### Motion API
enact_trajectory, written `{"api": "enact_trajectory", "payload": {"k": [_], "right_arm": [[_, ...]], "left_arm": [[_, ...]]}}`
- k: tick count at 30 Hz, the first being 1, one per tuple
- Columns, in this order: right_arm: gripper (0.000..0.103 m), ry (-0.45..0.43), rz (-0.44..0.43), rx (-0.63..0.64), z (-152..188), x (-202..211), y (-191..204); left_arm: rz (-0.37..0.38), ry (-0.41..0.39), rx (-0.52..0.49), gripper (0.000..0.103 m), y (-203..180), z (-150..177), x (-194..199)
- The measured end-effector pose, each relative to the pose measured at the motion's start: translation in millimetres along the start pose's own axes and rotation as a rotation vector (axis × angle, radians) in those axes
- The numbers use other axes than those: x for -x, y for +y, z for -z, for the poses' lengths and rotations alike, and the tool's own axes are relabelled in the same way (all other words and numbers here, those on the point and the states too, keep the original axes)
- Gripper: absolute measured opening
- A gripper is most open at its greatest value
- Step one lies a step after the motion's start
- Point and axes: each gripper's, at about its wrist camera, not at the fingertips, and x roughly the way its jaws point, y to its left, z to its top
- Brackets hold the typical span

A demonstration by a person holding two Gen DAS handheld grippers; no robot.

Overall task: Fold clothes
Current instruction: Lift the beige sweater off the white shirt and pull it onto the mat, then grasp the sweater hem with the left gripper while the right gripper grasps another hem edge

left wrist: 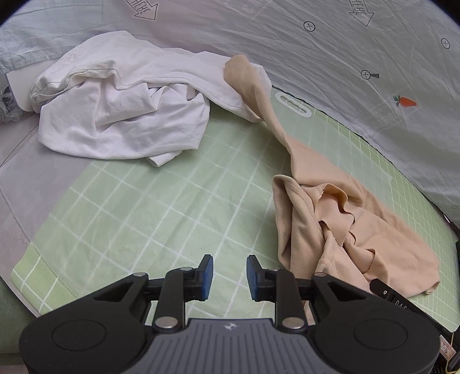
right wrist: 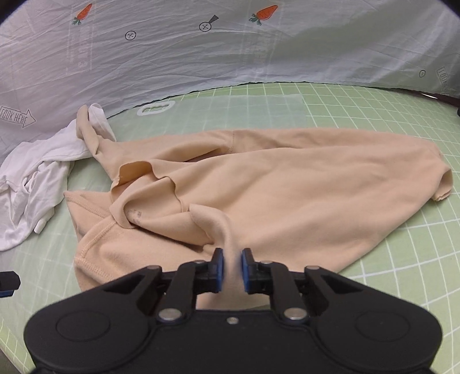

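green grid mat (left wrist: 149, 207) | on it: white garment (left wrist: 120, 115), beige garment (right wrist: 273, 184)

A pale green mat (left wrist: 161, 201) printed with a white grid covers the desk. Behind it hangs a wrinkled light grey sheet (right wrist: 230, 57) patterned with orange carrots (right wrist: 266, 13), small crossed circles and arrows with lettering.

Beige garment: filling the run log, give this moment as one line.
left gripper open, empty | right gripper shut on beige garment fold | white garment crumpled, untouched | green mat
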Motion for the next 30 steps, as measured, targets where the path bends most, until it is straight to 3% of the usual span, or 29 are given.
{"api": "enact_trajectory", "payload": {"k": [4,13,16,18,21,26,29,30], "right_arm": [[0.006,-0.067,0.065,0.001,-10.9,15.2,-30.9],[0.008,-0.237,0.356,-0.045,-71.4,41.9,-152.1],[0.016,-0.257,0.380,-0.067,-73.9,51.0,-172.8],[0.037,-0.267,0.388,-0.081,-73.2,57.0,-184.1],[0.047,-0.272,0.394,-0.098,-68.8,64.1,-198.2],[0.056,-0.171,0.339,-0.102,-40.1,55.1,-190.2],[0.074,-0.116,0.323,-0.072,-25.7,47.8,-176.2],[0.075,-0.109,0.317,-0.065,-22.2,46.2,-170.7]], "left_arm": [[0.028,0.001,-0.019,0.028,-20.5,-1.2,-3.7],[0.062,0.006,-0.054,0.028,-76.3,11.9,-6.4],[0.065,0.013,-0.048,0.028,-93.9,16.5,-8.6],[0.063,0.020,-0.049,0.028,-105.1,18.6,-11.7],[0.067,0.036,-0.072,0.028,-122.2,23.0,-17.4],[0.072,0.083,-0.129,0.031,-145.3,32.4,-29.6],[0.075,0.109,-0.161,0.032,-150.4,34.2,-35.8],[0.074,0.116,-0.171,0.032,-151.5,34.0,-38.0]]}}
